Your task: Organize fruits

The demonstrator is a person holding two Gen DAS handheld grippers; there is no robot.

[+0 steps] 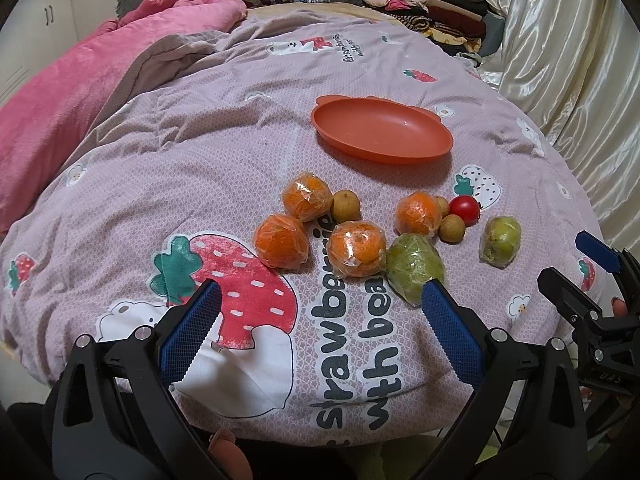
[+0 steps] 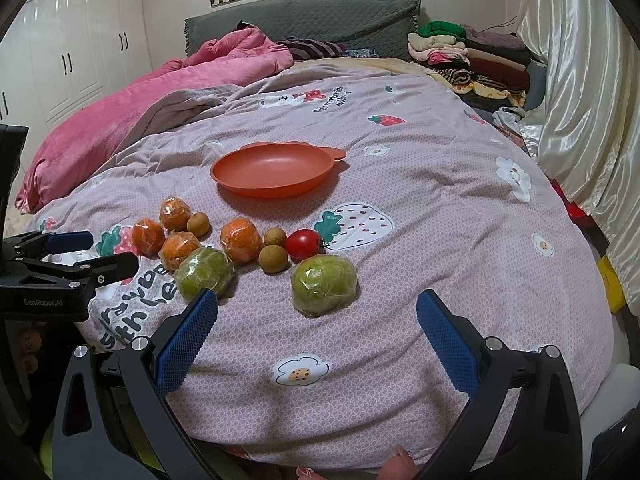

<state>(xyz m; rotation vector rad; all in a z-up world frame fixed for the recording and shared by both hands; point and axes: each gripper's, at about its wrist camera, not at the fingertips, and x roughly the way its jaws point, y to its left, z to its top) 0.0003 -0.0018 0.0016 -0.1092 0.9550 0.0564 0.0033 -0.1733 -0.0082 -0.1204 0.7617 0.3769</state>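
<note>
Hovering both grippers, left (image 1: 320,300) and right (image 2: 316,312), jaws wide, empty. Wrapped pear (image 2: 324,285) looks slippery, bruisable; I'd grip its widest middle gently, then plate (image 2: 276,190).

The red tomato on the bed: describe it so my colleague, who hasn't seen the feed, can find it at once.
Start at the orange plate on the pink strawberry-print quilt; the fruit cluster lies just in front of it. At the cluster's right side, next to two small brown longans, sits the tomato. It is the only red, glossy, unwrapped fruit; the oranges and green fruits are bigger and plastic-wrapped.
</note>
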